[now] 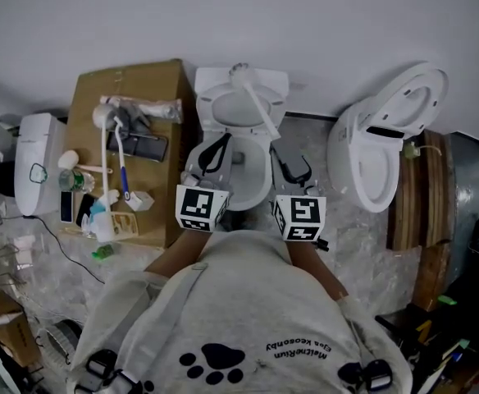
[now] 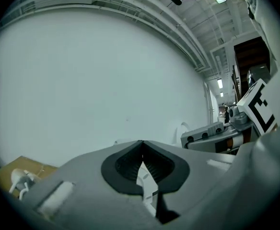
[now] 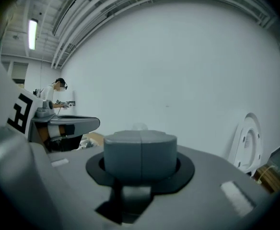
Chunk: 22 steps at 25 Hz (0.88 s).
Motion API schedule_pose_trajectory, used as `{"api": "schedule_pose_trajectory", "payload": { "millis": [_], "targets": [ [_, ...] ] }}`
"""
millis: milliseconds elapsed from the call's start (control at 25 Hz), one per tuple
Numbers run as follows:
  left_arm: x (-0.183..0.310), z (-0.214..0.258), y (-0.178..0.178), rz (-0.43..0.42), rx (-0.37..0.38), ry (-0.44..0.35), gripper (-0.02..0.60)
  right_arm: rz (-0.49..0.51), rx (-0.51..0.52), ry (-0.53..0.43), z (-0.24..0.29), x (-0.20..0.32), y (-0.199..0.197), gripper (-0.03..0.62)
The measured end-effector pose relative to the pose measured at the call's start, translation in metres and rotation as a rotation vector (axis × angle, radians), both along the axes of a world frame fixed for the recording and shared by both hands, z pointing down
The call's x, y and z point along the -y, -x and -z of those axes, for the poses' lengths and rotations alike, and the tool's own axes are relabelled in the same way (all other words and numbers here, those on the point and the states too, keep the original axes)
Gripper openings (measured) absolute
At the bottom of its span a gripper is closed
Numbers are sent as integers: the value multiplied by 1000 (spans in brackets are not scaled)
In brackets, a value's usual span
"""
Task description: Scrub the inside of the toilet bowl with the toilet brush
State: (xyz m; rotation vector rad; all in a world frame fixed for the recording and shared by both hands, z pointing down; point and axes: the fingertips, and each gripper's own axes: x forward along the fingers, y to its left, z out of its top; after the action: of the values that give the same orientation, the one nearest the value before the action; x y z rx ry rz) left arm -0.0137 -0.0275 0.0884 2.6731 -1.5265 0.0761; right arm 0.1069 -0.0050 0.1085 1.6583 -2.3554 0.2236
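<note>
Sweatshirt [image 1: 248,302], toilet bowl [image 1: 210,112] beyond, toilet brush [image 1: 257,106] across it, cardboard box [image 1: 149,79] beside

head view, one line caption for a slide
Right gripper holds toilet brush over the toilet bowl; left gripper shut, empty alongside.

The left gripper [image 2: 141,146] and right gripper [image 3: 140,143] reach forward side by side, apparently level. Each one's jaws are closed tip to tip, with the forearms [image 1: 312,257] close to the torso.
</note>
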Motion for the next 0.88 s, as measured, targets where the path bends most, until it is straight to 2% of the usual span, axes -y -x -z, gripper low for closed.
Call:
{"api": "schedule_pose_trajectory", "payload": {
  "millis": [280,400,880],
  "targets": [
    [-18,22,2,6,28,-66,3,36,-27,-107,31,-11,3,150],
    [-21,31,1,2,31,-90,3,29,-24,-109,35,-12,-2,150],
    [-35,28,-19,-31,37,-80,3,5,-5,-90,31,-29,-25,150]
  ]
}}
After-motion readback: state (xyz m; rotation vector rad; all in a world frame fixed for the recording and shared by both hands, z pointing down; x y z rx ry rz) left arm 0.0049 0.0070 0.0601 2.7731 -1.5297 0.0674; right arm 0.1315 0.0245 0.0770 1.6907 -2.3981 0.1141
